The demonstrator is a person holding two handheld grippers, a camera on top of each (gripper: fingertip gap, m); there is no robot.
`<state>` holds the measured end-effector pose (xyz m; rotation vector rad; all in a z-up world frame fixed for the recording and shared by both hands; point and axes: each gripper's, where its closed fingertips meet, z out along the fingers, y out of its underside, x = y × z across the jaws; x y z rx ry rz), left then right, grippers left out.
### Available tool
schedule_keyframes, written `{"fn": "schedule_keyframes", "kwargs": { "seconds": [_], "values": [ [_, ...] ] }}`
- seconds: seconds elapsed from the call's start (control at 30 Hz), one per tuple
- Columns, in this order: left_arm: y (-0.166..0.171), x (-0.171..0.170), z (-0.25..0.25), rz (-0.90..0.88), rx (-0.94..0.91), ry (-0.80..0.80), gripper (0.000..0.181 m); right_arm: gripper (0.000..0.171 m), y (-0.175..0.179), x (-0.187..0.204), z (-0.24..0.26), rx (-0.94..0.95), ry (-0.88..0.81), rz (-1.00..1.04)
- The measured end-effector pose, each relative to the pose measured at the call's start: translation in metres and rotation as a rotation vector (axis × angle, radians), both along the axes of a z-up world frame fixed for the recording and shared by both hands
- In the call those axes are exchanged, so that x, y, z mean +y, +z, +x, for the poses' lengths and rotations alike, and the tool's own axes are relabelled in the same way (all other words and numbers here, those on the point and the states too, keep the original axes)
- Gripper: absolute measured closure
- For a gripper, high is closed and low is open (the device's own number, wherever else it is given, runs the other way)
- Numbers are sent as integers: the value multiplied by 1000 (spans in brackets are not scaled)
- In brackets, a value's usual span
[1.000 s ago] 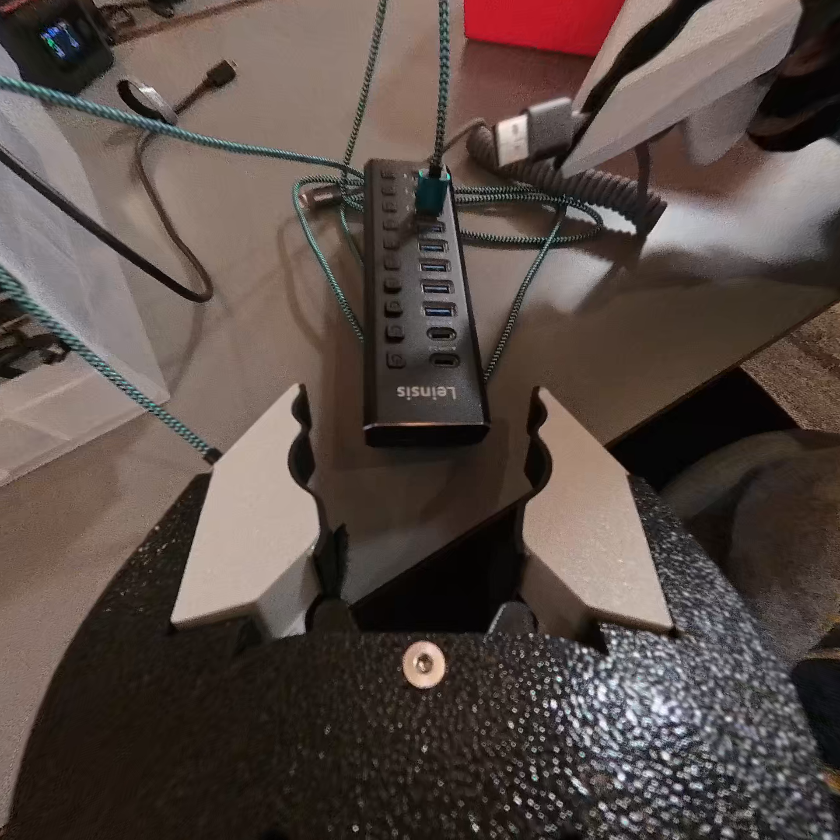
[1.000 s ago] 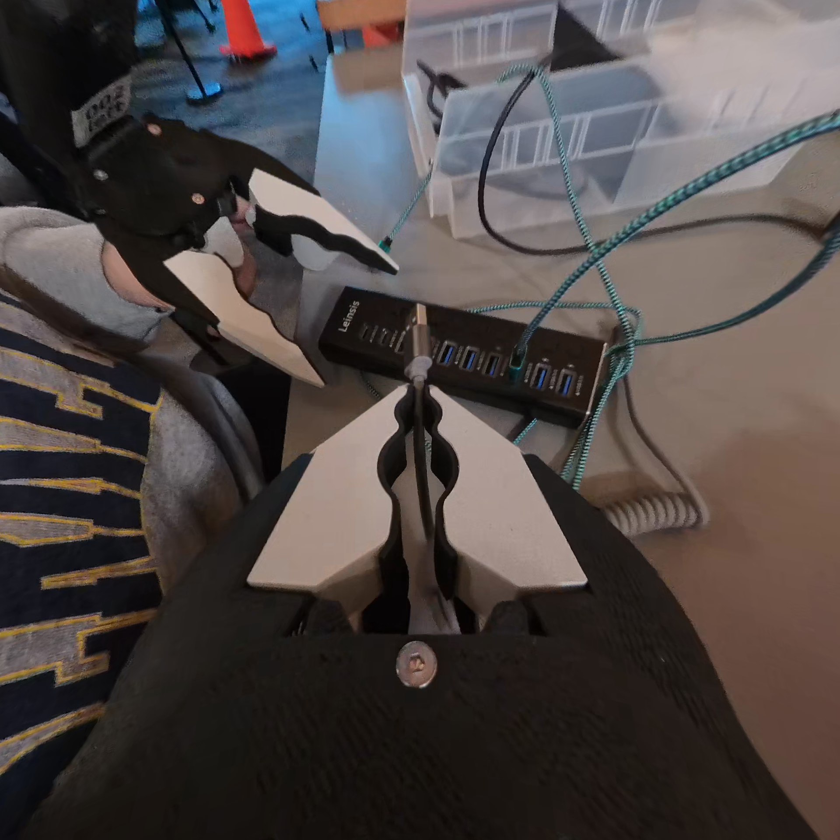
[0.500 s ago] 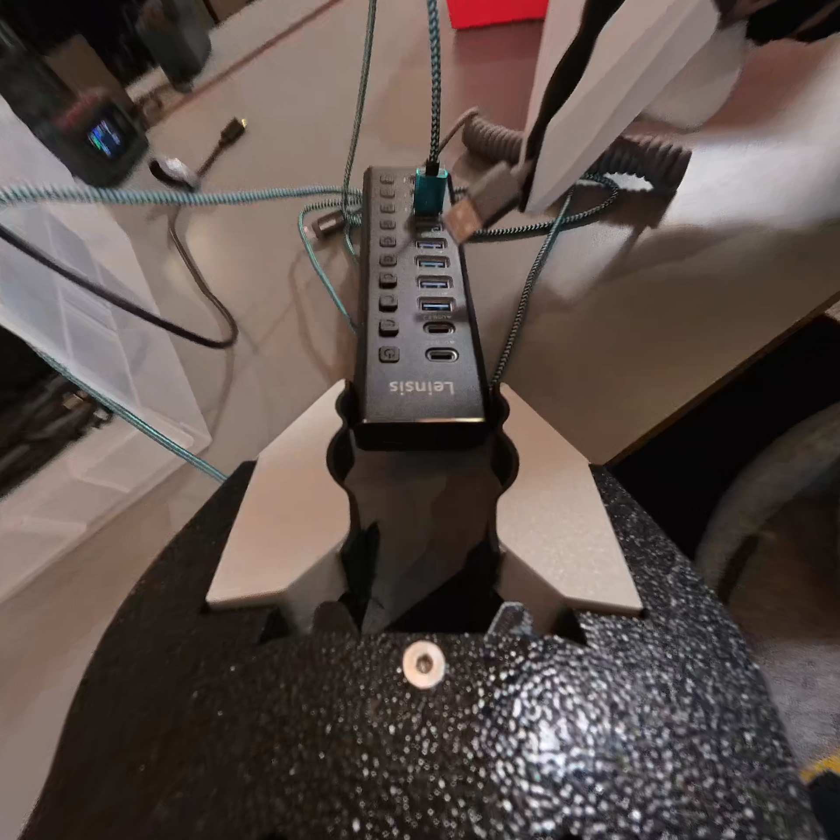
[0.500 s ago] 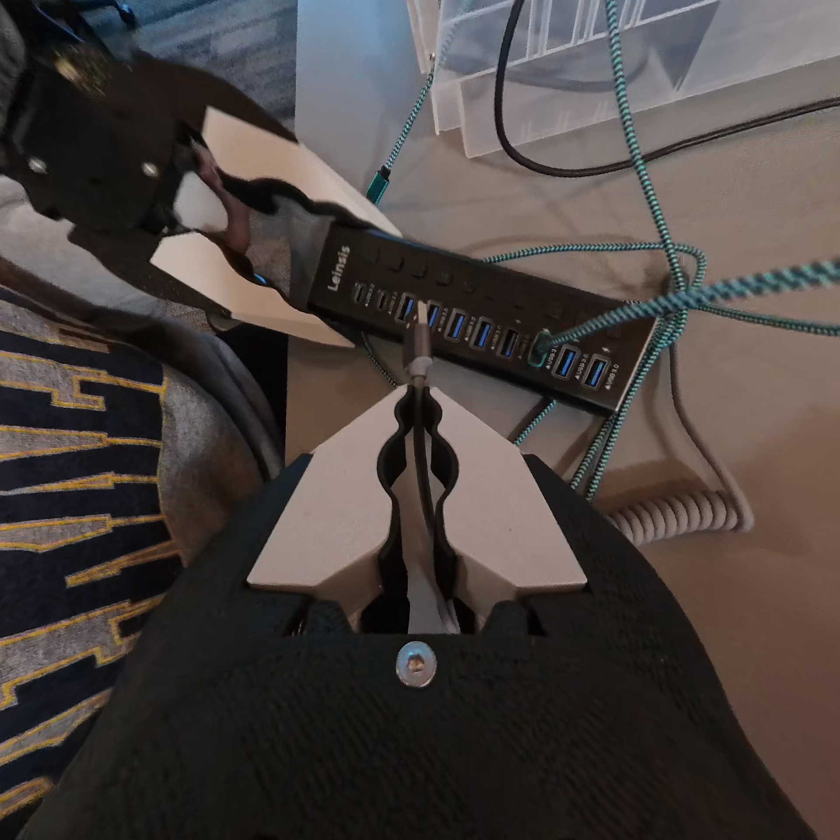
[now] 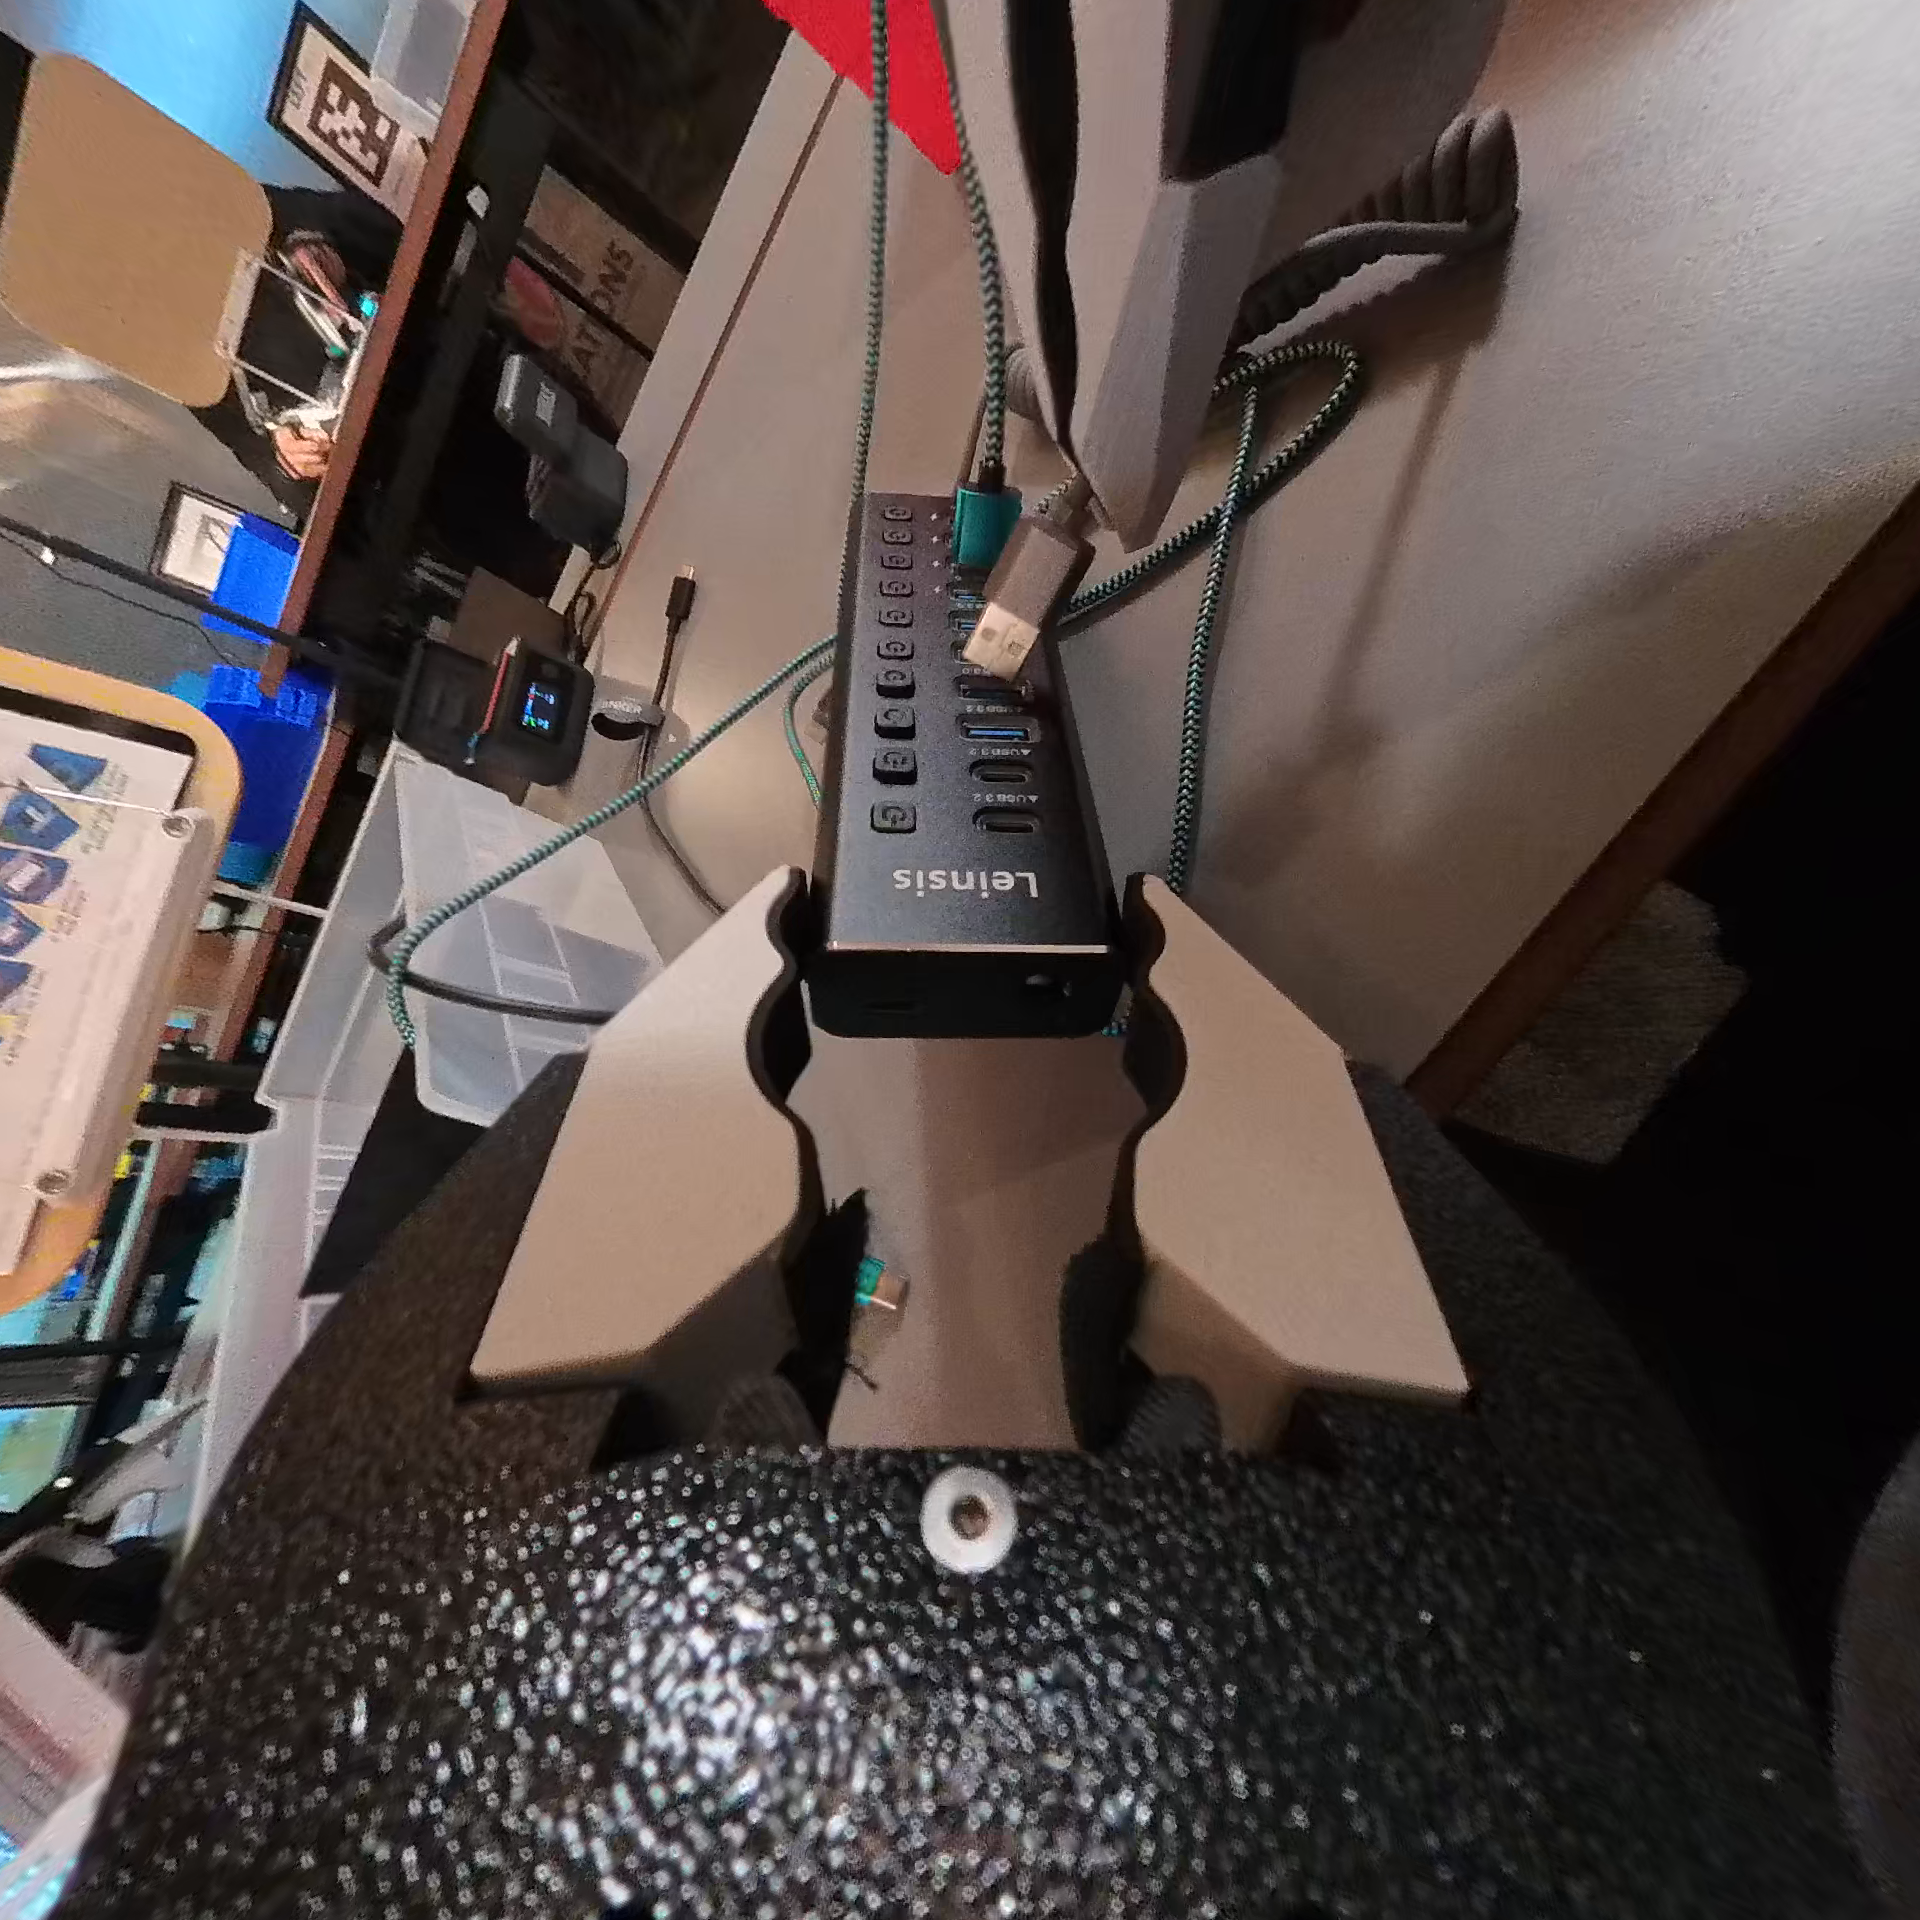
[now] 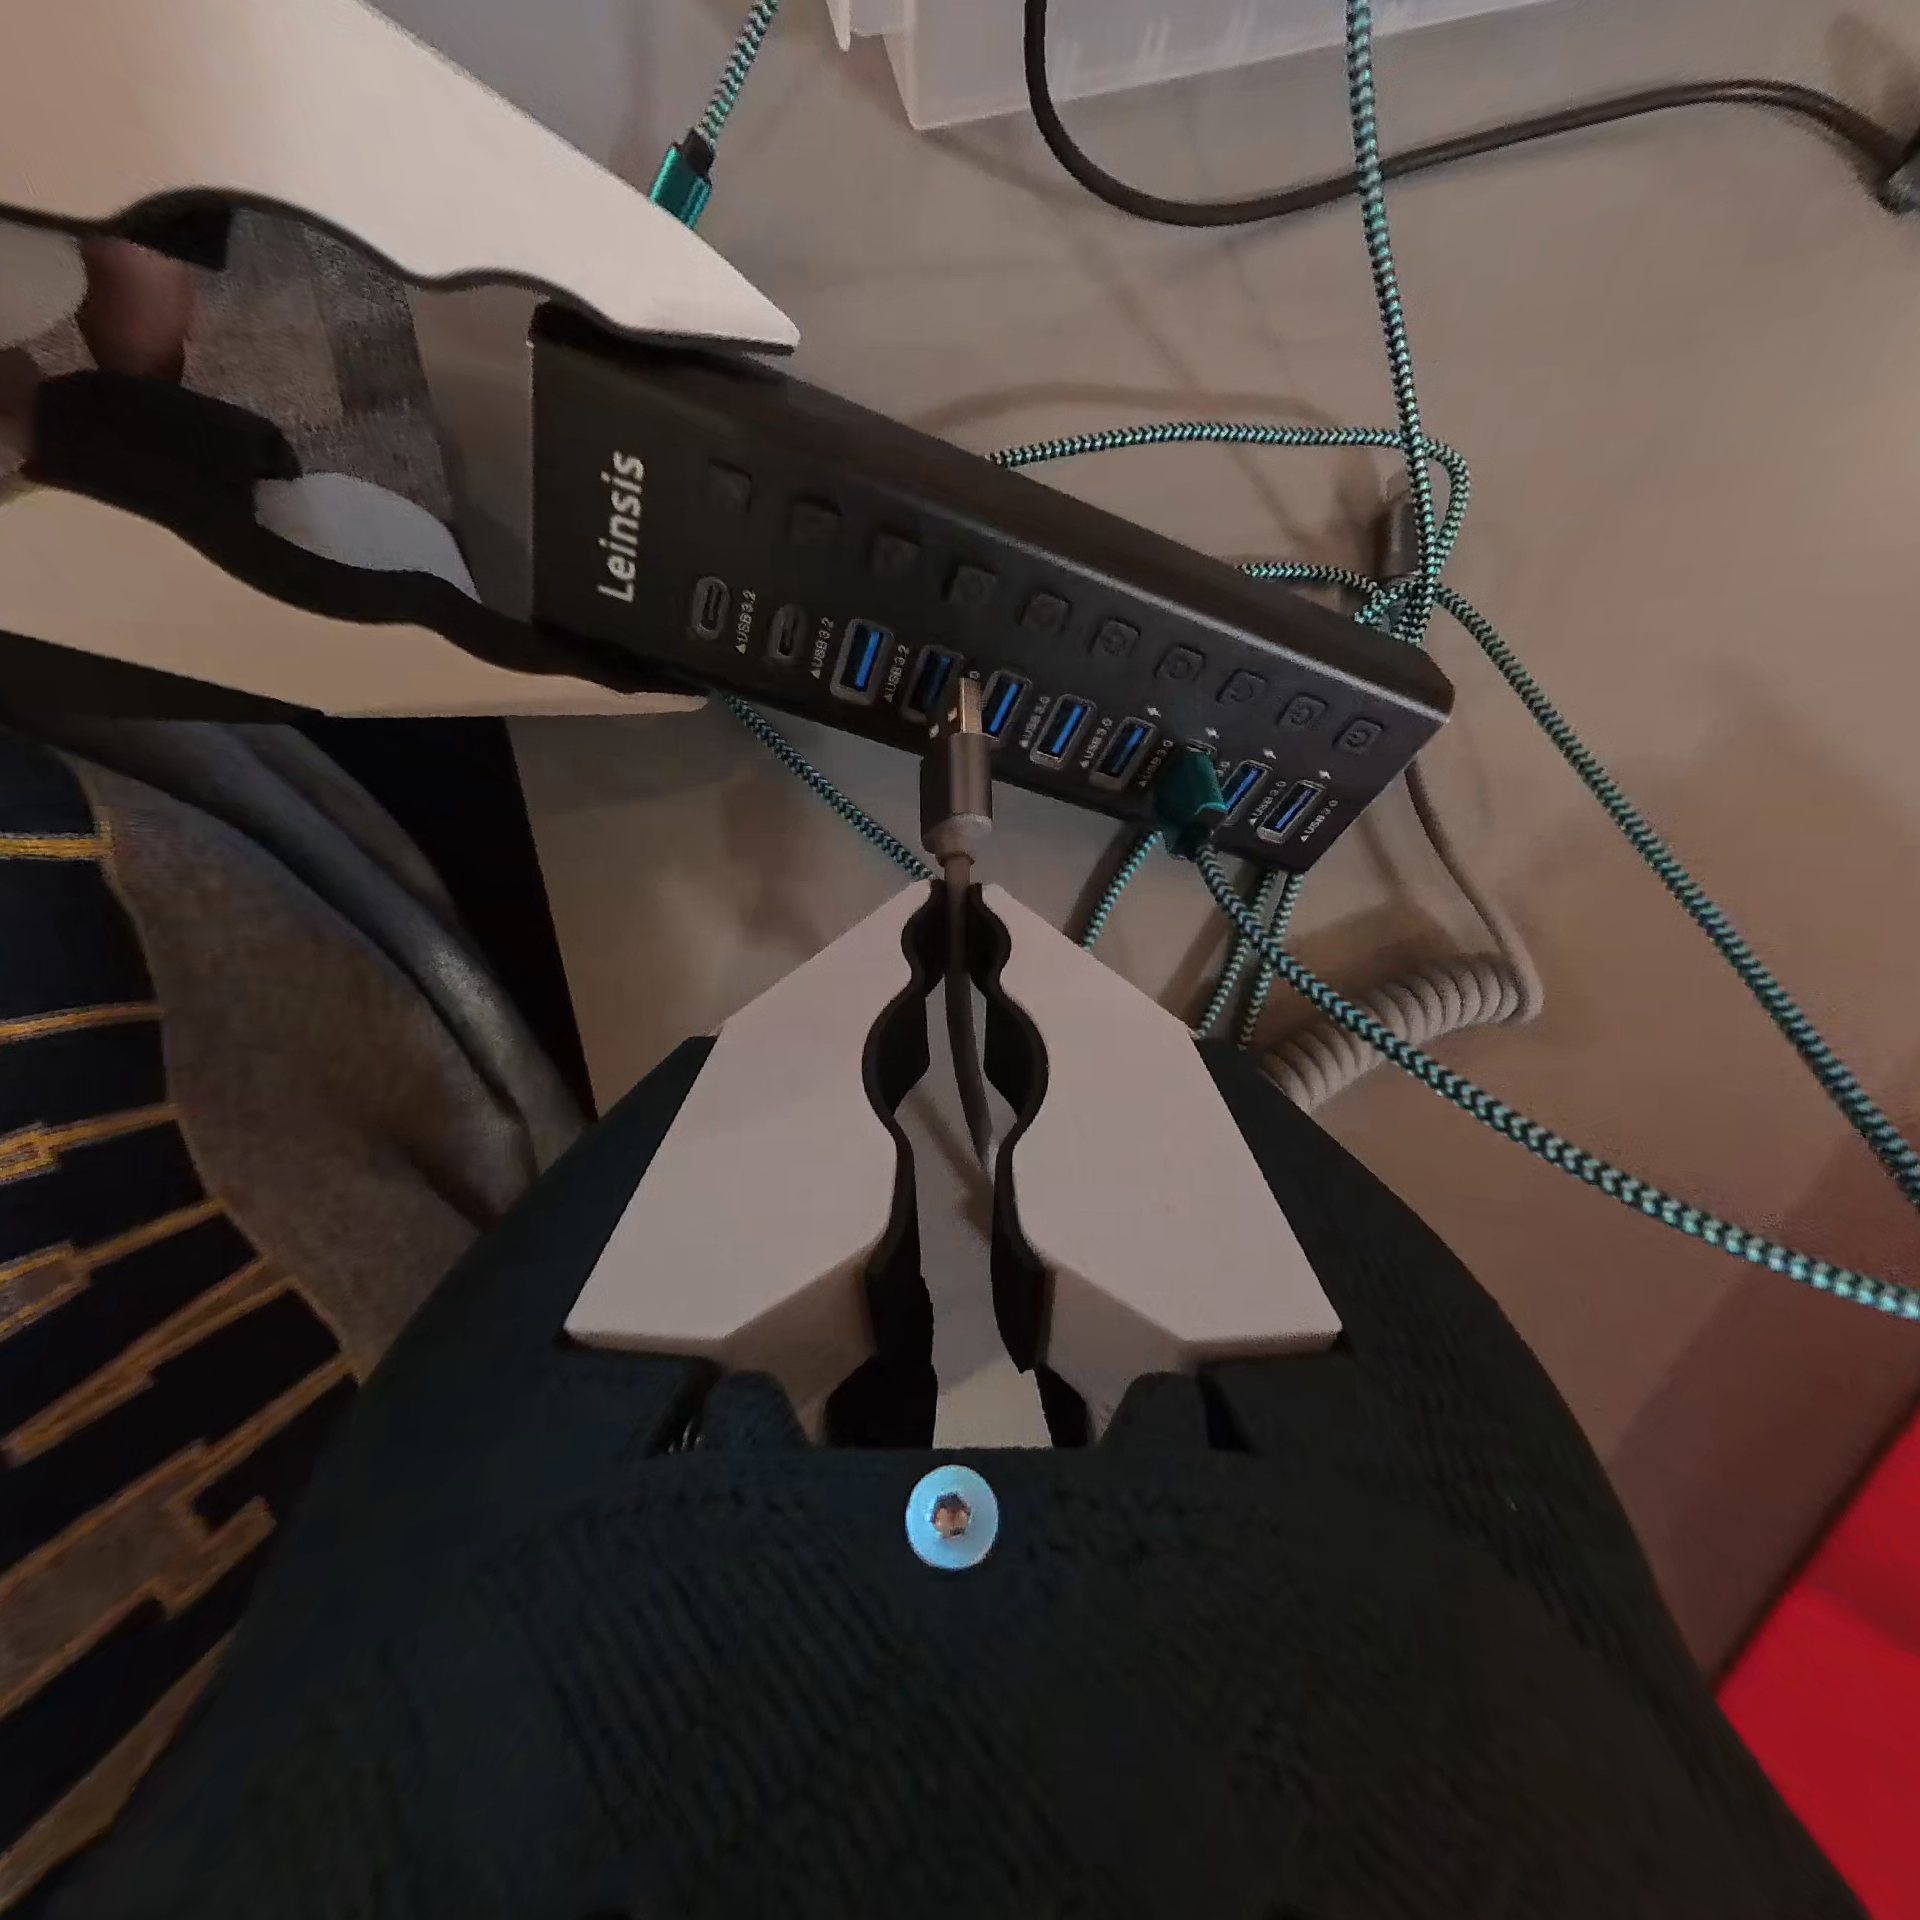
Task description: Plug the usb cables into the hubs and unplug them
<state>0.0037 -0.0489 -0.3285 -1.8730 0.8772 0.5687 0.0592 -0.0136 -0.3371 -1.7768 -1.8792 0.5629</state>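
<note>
A long black USB hub (image 5: pixel 956 800) lies on the tan table. My left gripper (image 5: pixel 961 920) is shut on the hub's near end, one finger on each side. It also shows in the right wrist view (image 6: pixel 748 520), on the hub (image 6: pixel 935 561). My right gripper (image 6: pixel 956 899) is shut on a grey cable just behind its grey USB-A plug (image 6: pixel 961 774). The plug's metal tip is tilted just above a blue port in the middle of the row, and its open end shows in the left wrist view (image 5: pixel 1023 603). A teal plug (image 6: pixel 1190 790) sits in a port farther along.
Teal braided cables (image 6: pixel 1558 1153) loop around the hub, and a grey coiled cable (image 6: pixel 1403 1023) lies beside it. A clear plastic bin (image 5: pixel 499 935) and a small black device with a screen (image 5: pixel 509 717) stand to the left. The table edge (image 5: pixel 1662 790) and a person's sweater (image 6: pixel 156 1143) are close.
My left gripper moved forward and closed on the hub's near end. My right gripper brought the grey plug down from beside the hub to just over its ports.
</note>
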Motion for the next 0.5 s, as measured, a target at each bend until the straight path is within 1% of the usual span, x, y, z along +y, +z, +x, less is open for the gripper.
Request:
{"fn": "schedule_keyframes", "kwargs": {
  "seconds": [0.2, 0.33, 0.43, 0.5],
  "values": [
    [6, 1, 7, 23, 68, -39, 123, 170, 0, -3, 5, -74, 10, 11],
    [7, 1, 11, 36, 146, -64, 123, 170, 1, -3, 5, -123, 29, 7],
    [9, 1, 12, 39, 148, -76, 123, 170, 5, -2, 3, -140, 48, 18],
    [8, 1, 11, 35, 125, -78, 123, 170, 11, -1, -1, -119, 54, 18]
  ]
}}
